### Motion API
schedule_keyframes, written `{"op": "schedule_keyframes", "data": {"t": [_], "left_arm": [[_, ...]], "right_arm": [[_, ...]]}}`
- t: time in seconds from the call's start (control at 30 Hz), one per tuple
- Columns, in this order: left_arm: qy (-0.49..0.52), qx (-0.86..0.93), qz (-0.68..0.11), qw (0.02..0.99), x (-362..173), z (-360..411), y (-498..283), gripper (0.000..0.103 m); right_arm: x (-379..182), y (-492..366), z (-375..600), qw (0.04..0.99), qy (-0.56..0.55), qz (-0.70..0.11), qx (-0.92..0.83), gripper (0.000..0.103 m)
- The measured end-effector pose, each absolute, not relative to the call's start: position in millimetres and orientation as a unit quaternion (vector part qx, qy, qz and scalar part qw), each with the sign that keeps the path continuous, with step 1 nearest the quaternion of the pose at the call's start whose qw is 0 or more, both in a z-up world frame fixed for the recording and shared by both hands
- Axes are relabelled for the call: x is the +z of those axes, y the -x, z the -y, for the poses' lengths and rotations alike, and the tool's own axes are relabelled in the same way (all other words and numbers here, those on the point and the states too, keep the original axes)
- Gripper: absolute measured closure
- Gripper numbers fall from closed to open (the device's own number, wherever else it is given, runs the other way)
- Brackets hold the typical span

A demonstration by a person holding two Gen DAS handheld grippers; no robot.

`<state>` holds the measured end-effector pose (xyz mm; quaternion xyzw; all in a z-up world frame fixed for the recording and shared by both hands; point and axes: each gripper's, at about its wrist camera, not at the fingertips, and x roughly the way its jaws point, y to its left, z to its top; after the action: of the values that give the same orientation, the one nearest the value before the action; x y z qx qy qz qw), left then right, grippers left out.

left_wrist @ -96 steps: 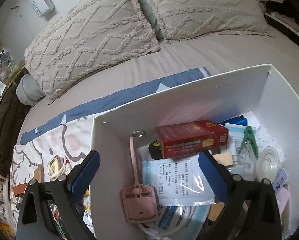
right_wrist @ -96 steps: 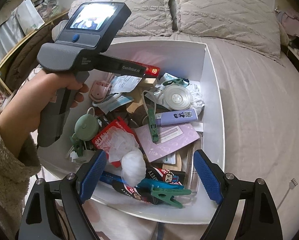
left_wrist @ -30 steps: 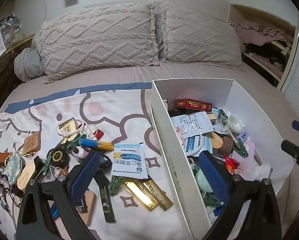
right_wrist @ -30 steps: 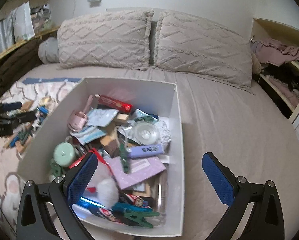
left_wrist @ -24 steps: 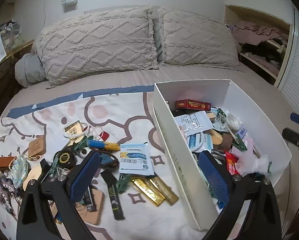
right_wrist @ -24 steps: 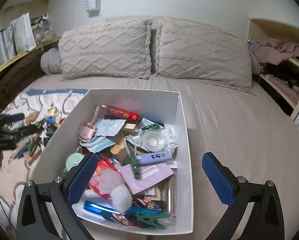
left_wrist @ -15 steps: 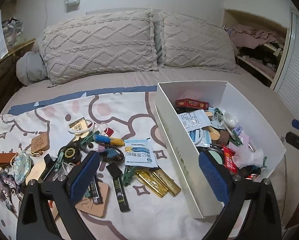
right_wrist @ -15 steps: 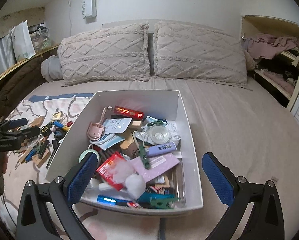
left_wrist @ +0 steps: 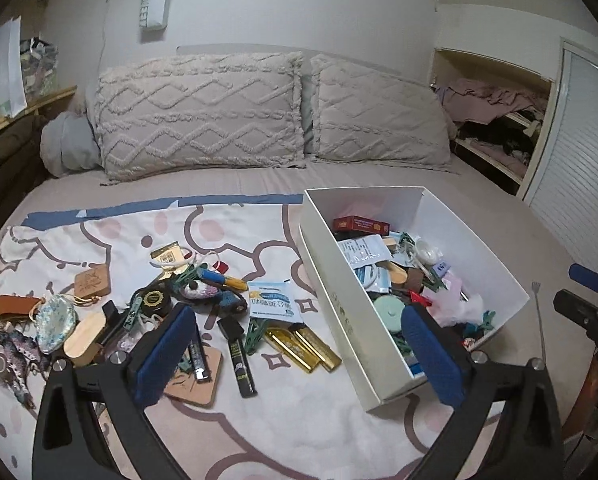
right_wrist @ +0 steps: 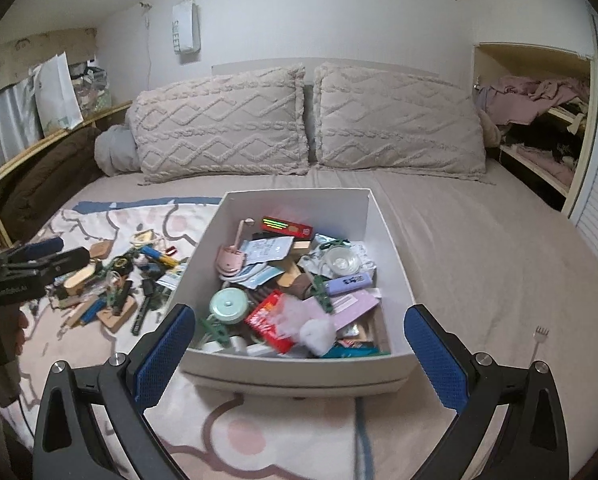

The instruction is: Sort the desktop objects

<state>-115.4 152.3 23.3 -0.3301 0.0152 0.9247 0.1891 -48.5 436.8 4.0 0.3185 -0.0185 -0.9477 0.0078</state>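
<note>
Overhead, white pouch [left_wrist: 153, 0] reading "SWEET", pillows [left_wrist: 199, 114] below

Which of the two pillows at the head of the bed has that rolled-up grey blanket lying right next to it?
The left pillow: the grey blanket lies at its outer edge, while the right pillow ends near the shelf alcove.

Two cream pillows [left_wrist: 199, 114] with raised diamond patterns lean side by side against the headboard of a bed [right_wrist: 479, 240] covered in a plain beige sheet. A rolled grey bundle [left_wrist: 65, 146] sits just beside the left pillow. A white hanging pouch [right_wrist: 186, 28] printed with "SWEET" hangs on the wall above. To the right, an open alcove shelf [right_wrist: 539, 120] holds crumpled pink and dark clothes.
</note>
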Motion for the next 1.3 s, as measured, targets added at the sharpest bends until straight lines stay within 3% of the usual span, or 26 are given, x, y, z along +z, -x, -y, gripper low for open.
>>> {"op": "schedule_keyframes", "data": {"t": [0.47, 1.0, 1.3], "left_arm": [[0.292, 0.934, -0.021, 0.204, 41, -118, 59, 0.0], [0.247, 0.942, -0.089, 0.209, 43, -104, -12, 0.0], [0.23, 0.942, -0.062, 0.235, 39, -91, -35, 0.0]], "right_arm": [[16, -3, -385, 0.012, -0.293, -0.016, -0.956, 0.0], [15, -53, -339, 0.012, -0.283, -0.032, -0.959, 0.0], [6, -73, -323, -0.002, -0.275, -0.03, -0.961, 0.0]]}}
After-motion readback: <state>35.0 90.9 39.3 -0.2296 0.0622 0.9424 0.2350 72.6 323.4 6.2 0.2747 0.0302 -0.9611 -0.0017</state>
